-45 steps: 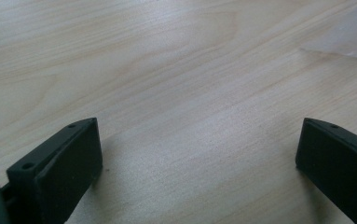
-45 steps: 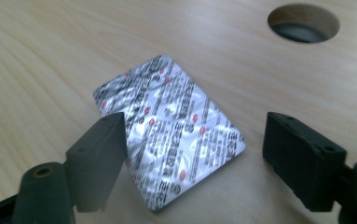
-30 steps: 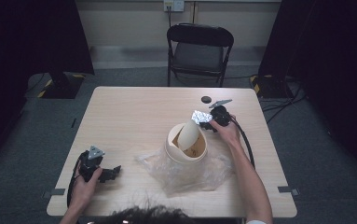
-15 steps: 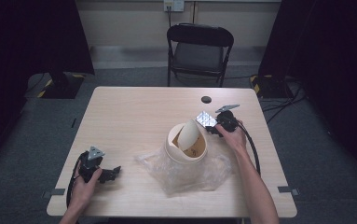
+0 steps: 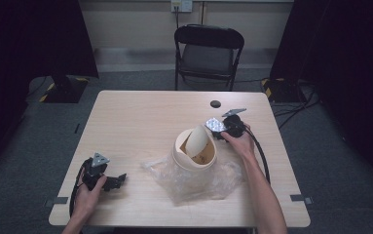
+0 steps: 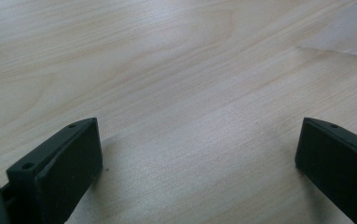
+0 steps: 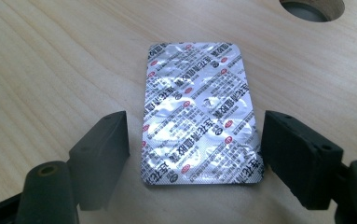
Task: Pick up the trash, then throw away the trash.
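Blister pack (image 7: 199,116) print too small to read, plastic bag (image 6: 348,32) cut off by edge

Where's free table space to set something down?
Bare wood: the far left corner, and the stretch between the left tool and bag. Crowded: cup, blister pack, right tool, table hole.

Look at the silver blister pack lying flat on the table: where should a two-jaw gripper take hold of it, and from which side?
Grip the blister pack across its narrow width, by the two long edges near the close end. The right gripper already straddles it there; its jaws have just been opening and don't press it. Because it lies flat on the table, probably come low and tilt a jaw under one edge.
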A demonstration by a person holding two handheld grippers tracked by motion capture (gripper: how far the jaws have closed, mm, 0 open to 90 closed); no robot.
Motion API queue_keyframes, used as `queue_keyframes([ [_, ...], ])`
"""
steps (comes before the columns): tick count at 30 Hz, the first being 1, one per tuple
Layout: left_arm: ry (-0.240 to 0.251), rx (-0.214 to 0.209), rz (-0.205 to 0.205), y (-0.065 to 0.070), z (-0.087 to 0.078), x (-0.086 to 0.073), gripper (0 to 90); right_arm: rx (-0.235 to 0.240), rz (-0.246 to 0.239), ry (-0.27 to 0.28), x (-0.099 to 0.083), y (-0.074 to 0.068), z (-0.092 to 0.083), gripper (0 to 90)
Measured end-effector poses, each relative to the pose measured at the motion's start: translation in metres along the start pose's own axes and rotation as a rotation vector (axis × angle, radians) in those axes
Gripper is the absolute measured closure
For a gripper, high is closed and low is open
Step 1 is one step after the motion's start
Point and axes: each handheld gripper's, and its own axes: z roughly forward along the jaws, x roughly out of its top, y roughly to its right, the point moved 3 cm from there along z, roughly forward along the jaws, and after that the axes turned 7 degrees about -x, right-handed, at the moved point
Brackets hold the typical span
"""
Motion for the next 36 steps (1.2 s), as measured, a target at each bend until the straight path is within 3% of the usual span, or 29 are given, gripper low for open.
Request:
queue_keyframes([
  [7, 0.0, -0.001, -0.001, 0.0, 0.0, 0.0, 0.0, -0.007, 0.015, 0.011, -0.003, 0.004, -0.004, 33.6],
  [11, -0.001, 0.0, 0.001, 0.0, 0.0, 0.0, 0.0, -0.01, 0.007, -0.004, -0.001, 0.003, -0.004, 34.1],
  [19, 0.001, 0.0, 0.0, 0.0, 0.0, 0.0, 0.0, -0.01, 0.035, -0.003, -0.001, 0.005, -0.009, 34.2],
  [30, 0.011, -0.002, -0.01, 0.001, 0.001, 0.0, 0.0, -0.01, 0.081, 0.037, -0.005, 0.007, -0.035, 34.2],
  [32, 0.012, -0.002, -0.011, 0.001, 0.001, 0.0, 0.0, -0.004, 0.115, 0.057, -0.007, 0.007, -0.042, 34.2],
  [36, 0.012, -0.002, -0.01, 0.001, 0.001, 0.0, 0.0, -0.006, 0.113, 0.068, -0.007, 0.006, -0.055, 34.1],
])
